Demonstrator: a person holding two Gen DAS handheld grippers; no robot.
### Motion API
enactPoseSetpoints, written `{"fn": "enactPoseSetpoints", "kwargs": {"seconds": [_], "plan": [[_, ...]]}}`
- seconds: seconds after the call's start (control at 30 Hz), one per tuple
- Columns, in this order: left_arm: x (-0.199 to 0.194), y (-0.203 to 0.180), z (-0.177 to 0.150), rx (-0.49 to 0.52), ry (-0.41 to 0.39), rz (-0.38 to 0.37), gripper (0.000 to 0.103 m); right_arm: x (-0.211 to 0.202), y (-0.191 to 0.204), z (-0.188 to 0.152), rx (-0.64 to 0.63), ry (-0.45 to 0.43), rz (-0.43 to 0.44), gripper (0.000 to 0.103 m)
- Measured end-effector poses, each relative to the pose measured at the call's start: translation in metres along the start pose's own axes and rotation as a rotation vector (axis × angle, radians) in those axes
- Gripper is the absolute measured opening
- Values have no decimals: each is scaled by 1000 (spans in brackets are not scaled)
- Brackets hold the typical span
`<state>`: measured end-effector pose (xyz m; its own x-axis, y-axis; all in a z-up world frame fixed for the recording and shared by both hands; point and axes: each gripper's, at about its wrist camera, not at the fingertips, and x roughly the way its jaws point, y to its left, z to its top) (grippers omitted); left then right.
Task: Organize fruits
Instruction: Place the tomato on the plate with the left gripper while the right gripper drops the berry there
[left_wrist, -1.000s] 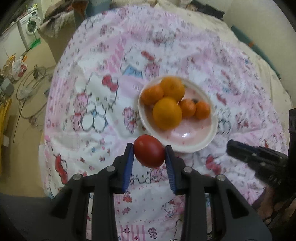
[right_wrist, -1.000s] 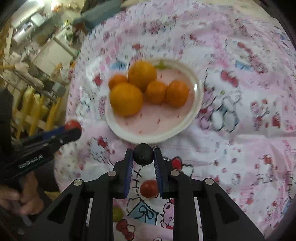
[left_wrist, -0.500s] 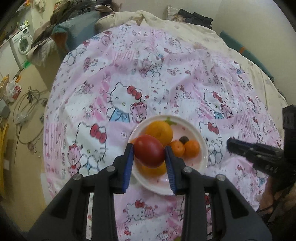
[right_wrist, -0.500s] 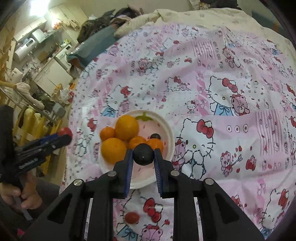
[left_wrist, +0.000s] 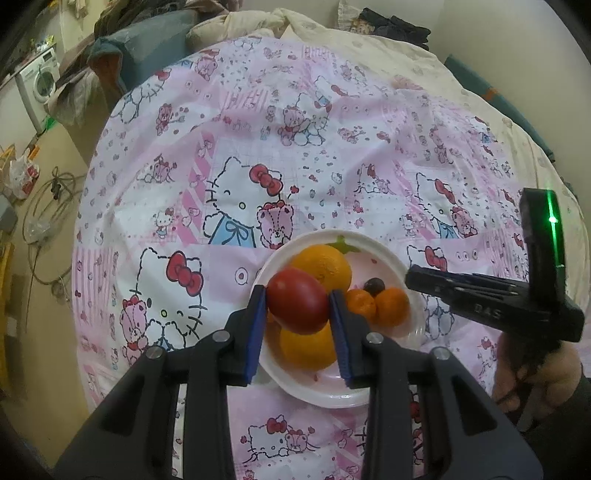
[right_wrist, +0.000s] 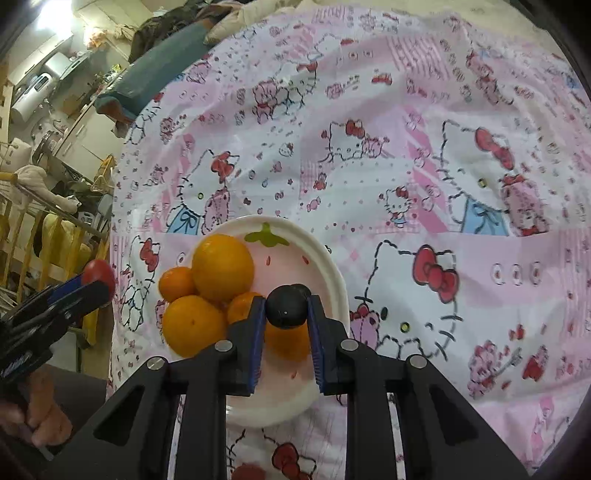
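My left gripper (left_wrist: 298, 306) is shut on a red tomato (left_wrist: 297, 304) and holds it above a white plate (left_wrist: 380, 254). The plate holds several oranges (left_wrist: 323, 267) and one small dark fruit (left_wrist: 373, 285). My right gripper (right_wrist: 286, 308) is shut on a dark round plum (right_wrist: 286, 309) and holds it above the same plate (right_wrist: 328, 266), over its right half. The oranges (right_wrist: 222, 267) lie on the plate's left half in the right wrist view. Each gripper also shows in the other's view: the right one (left_wrist: 413, 275) beside the plate, the left one (right_wrist: 98, 282) with the tomato (right_wrist: 96, 271).
The plate sits on a pink and white Hello Kitty cloth (left_wrist: 295, 147) over a round table. A red fruit (right_wrist: 247, 472) lies on the cloth near the front edge. Floor clutter, cables (left_wrist: 40, 221) and a washing machine (left_wrist: 38, 85) are to the left.
Both grippers have risen and pulled back from the plate, so it looks smaller and lower in both views. Each still holds its fruit. A small dark fruit now lies on the plate.
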<state>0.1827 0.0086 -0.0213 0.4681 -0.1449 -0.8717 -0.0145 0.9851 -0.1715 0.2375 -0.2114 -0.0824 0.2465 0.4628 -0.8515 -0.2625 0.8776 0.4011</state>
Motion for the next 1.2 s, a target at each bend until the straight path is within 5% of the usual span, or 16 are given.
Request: {"fn": "enactPoseSetpoints", "kwargs": {"seconds": [0.3, 0.6, 0.7, 0.73, 0.77, 1.2], "plan": [[12, -1, 0, -12, 27, 3, 29, 9, -10, 5, 58, 0, 55, 26], [25, -21, -3, 30, 57, -28, 29, -34, -26, -6, 123, -69, 30, 28], [33, -33, -3, 47, 68, -43, 29, -55, -29, -18, 122, -93, 27, 48], [35, -36, -3, 50, 67, -48, 29, -60, -30, -21, 124, -102, 25, 68], [37, -39, -1, 50, 66, -55, 29, -67, -30, -26, 124, -124, 22, 77], [89, -85, 4, 92, 100, -68, 30, -103, -62, -70, 226, -195, -25, 77]]}}
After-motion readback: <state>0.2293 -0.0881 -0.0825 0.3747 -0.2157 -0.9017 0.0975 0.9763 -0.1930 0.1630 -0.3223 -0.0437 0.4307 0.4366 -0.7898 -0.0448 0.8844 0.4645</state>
